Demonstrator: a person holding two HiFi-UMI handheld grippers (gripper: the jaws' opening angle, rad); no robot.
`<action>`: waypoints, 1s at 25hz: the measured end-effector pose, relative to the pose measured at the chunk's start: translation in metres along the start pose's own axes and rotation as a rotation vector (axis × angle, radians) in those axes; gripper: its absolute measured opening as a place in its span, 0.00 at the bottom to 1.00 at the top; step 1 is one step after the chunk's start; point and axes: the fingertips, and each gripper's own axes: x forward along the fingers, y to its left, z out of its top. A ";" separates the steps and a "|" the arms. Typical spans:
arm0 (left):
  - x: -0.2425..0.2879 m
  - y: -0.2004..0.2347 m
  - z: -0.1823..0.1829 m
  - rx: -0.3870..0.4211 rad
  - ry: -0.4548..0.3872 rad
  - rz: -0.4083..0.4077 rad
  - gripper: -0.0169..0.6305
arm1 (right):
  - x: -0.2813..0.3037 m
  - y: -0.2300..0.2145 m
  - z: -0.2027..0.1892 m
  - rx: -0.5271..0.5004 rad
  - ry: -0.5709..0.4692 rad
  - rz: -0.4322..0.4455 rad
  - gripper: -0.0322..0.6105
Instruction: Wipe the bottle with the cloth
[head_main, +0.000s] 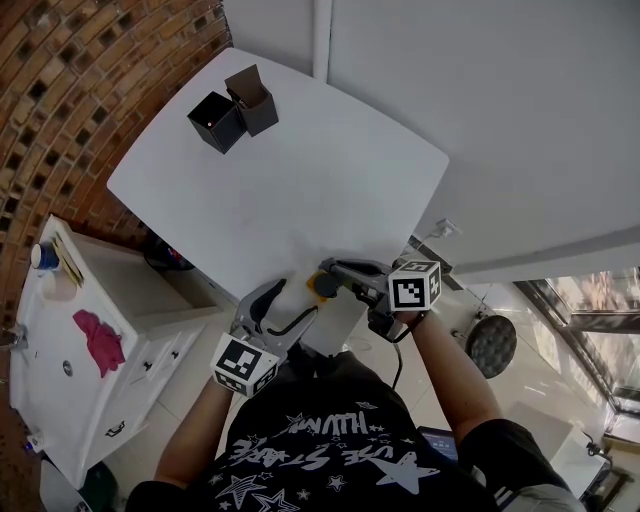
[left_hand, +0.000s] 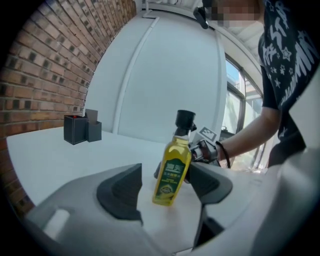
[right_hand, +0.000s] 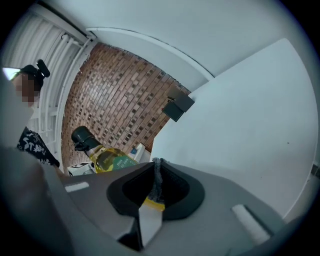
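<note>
Clamping a grey cloth (right_hand: 156, 176) with a yellow edge, the right gripper (right_hand: 156, 182) is holding its jaws pressed together on the fabric. The left gripper (left_hand: 165, 189) is standing with its jaws wide apart and is grasping nothing. The bottle (left_hand: 172, 170) is showing between its two pads, but they are not pressing on it.

The bottle is standing upright on the white table (head_main: 300, 180), near the edge closest to the person, between the two grippers. In the right gripper view it is appearing just to the left of the jaws.

I am judging that the bottle, filled with yellow oil, is carrying some weight, and that its smooth wall is slippery. Being tall and narrow, it is probably tipping easily under a sideways wipe. The left jaws are best closing on the wide labelled body, not on the thin neck under the black cap. The cloth is looking soft and limp.

Counting now: one bottle, one grey cloth, two grippers, one table, and two dark boxes (head_main: 232, 108) touching each other at the far corner.
</note>
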 end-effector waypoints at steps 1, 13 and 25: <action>-0.002 0.001 -0.001 -0.009 -0.002 0.007 0.49 | 0.002 -0.001 -0.002 -0.028 0.020 -0.012 0.11; -0.015 0.009 -0.006 -0.035 -0.005 0.068 0.49 | 0.012 -0.019 -0.014 -0.089 0.115 -0.089 0.11; -0.059 0.033 0.091 0.015 -0.271 0.270 0.40 | -0.059 0.041 0.081 -0.290 -0.266 -0.234 0.11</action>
